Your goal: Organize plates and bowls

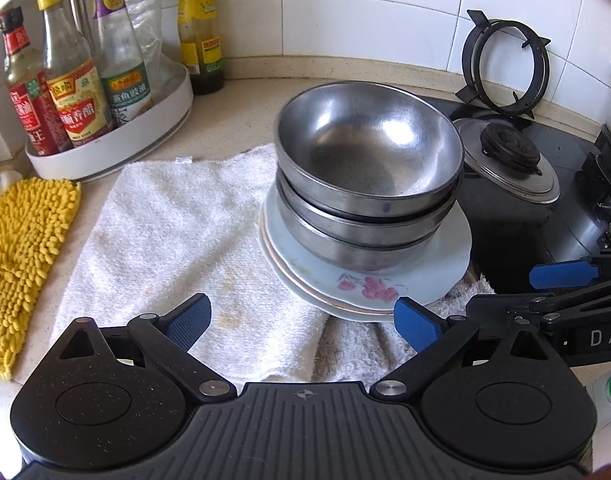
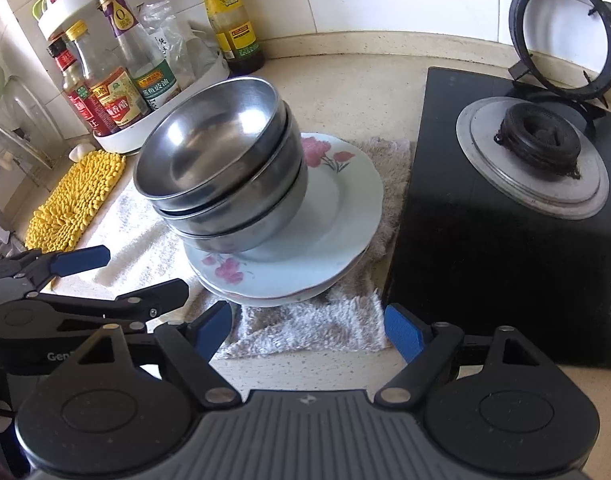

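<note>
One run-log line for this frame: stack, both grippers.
stack: three steel bowls nested on flowered plates, on towel | left gripper: open, empty, short of plates | right gripper: open, empty

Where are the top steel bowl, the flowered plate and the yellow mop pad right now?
top steel bowl (image 1: 365, 148): left wrist view, on its inner floor.
flowered plate (image 2: 337, 208): right wrist view, on the bare glaze right of the bowls.
yellow mop pad (image 1: 21, 256): left wrist view, on the middle of its pile.

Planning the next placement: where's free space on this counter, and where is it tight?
Free: the white towel between the yellow mat and the plates; bare counter behind the bowls, left of the stove. Crowded: the bottle rack.
</note>
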Available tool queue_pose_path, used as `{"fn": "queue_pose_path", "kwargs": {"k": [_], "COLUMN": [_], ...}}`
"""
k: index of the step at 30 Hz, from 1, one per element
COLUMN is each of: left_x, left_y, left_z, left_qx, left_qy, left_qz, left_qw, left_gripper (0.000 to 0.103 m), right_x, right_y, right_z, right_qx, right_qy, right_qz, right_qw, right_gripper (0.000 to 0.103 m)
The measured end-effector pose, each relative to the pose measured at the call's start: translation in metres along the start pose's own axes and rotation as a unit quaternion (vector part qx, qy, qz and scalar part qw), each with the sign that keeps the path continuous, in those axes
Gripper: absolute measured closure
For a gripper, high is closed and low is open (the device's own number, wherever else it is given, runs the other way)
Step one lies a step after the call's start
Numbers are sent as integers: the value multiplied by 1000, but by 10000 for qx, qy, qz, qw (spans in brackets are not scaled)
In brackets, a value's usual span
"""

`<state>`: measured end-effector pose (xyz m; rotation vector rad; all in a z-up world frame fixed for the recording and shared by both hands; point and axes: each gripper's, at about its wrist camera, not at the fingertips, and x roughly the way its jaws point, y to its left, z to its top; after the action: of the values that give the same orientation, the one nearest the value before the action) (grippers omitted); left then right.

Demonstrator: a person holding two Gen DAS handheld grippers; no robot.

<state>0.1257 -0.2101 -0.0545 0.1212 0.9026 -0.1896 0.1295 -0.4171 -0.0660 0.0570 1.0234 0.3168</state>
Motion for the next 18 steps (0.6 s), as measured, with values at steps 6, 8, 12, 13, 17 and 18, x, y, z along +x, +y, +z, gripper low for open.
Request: {"fn": "queue_pose_path", "kwargs": {"k": [6, 8, 12, 13, 17, 18], "left_x": [-1, 0, 1, 1, 2, 2], "left_y": [8, 9, 10, 10, 12, 13], "left_z": [-2, -2, -3, -2, -2, -2], "left_qx": [47, 61, 103, 117, 114, 115], "left_qy": [65, 75, 93, 91, 103, 109], "left_qz": [-48, -92, -145, -149, -192, -194], "left_qw": [10000, 9999, 9998, 9998, 9997, 9997], "left_gripper": [5, 6, 6, 6, 6, 6], "right_x": [0, 0, -1, -1, 1, 1], "right_y": [6, 7, 9, 10, 10, 10], "right_z": [-4, -5, -6, -6, -6, -6], "right_qx": [81, 109, 146, 160, 196, 207], "right_qy": [12, 9, 5, 4, 16, 25], "right_qz": [-92, -129, -177, -188, -222, -232], "right_qw": [9999, 9999, 9997, 9997, 9996, 9995], "right_gripper": [15, 15, 15, 15, 15, 15]}}
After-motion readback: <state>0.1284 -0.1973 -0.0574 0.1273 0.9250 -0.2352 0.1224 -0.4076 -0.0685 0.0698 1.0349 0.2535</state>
